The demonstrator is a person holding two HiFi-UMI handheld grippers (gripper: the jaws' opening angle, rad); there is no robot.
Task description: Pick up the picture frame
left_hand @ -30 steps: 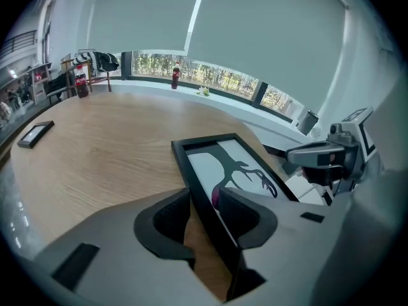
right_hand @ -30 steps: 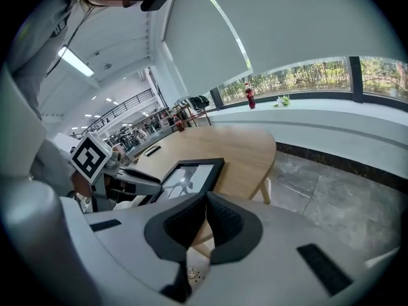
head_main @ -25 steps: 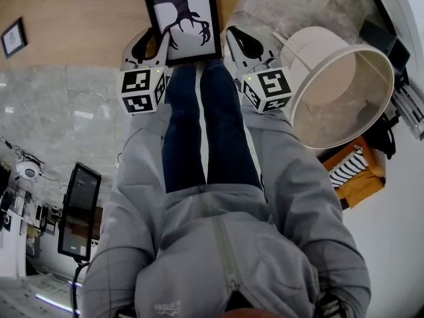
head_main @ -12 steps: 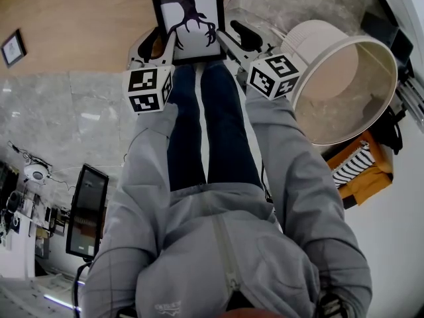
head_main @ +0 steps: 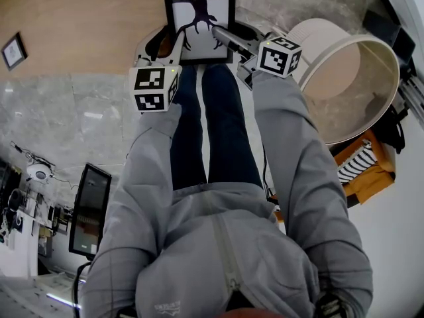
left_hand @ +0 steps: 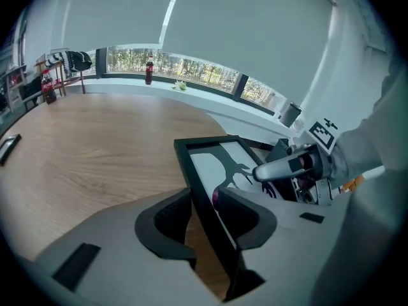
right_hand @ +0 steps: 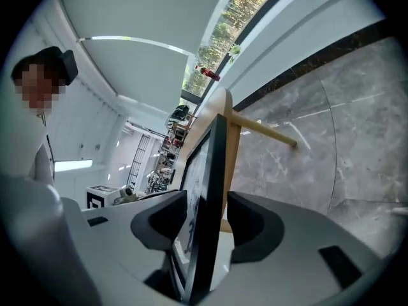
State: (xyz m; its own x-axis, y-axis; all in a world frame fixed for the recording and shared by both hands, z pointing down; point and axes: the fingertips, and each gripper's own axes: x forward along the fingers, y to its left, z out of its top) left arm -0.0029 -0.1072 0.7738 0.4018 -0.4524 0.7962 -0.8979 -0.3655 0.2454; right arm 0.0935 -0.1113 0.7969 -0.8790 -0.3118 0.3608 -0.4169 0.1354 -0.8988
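Wooden table (head_main: 79, 18), marble floor (head_main: 66, 111) beside. The picture frame (head_main: 200, 18), at the table's near edge, is clamped at its left side by the left gripper (head_main: 171, 42). The right gripper (head_main: 232, 37) jaws have just been opening, with the frame's edge loose between them. One-handed lift judged underway; next the right gripper is to be drawn clear.

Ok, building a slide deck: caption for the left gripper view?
Left gripper clamps the black picture frame by its edge, wooden table behind it.

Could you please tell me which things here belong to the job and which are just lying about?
Job: picture frame; left hand-held gripper, clamped on it.
Lying about: white bin; small dark frame; monitor; bottle.
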